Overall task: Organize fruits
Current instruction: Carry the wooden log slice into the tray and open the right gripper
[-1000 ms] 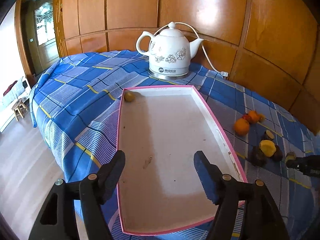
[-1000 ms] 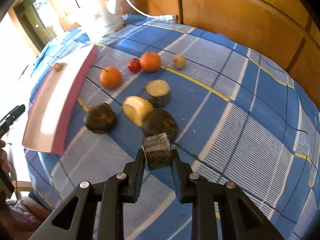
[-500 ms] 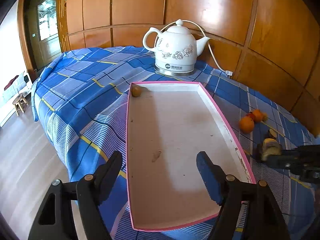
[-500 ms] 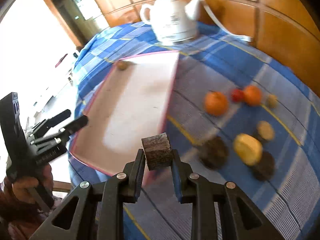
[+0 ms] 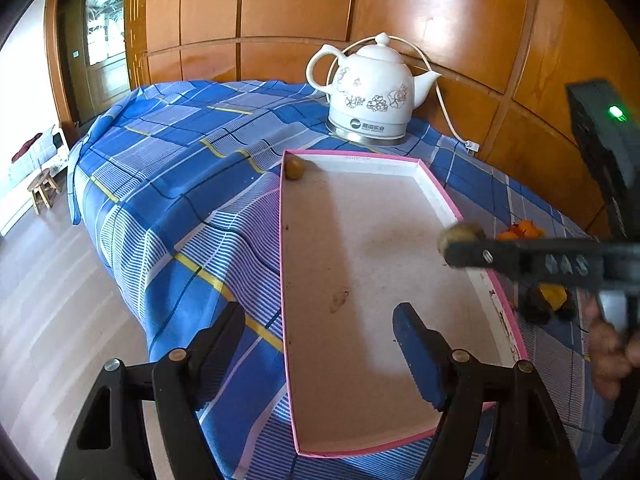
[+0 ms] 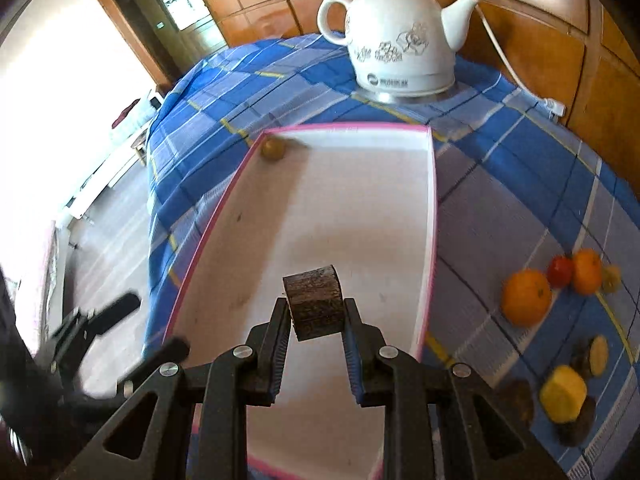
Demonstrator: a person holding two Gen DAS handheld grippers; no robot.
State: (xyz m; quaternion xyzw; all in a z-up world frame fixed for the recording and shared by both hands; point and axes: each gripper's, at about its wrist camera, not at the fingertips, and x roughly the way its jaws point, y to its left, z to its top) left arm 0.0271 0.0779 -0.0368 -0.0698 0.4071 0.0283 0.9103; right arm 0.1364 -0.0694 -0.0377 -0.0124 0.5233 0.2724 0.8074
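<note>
Right gripper (image 6: pixel 314 330) fingers clamped on dark fruit chunk (image 6: pixel 314 306) above pink-rimmed tray (image 6: pixel 430 216), clear only in right view, blurred in left view, left gripper (image 5: pixel 320 344) fingers spread, empty, loose fruits (image 6: pixel 526 298) partly hidden there.

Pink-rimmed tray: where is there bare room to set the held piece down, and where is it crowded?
Nearly the whole tray floor is free, from its near rim to the far wall by the kettle; only a small round fruit sits in the far left corner. The cloth right of the tray is crowded with oranges and cut pieces.
</note>
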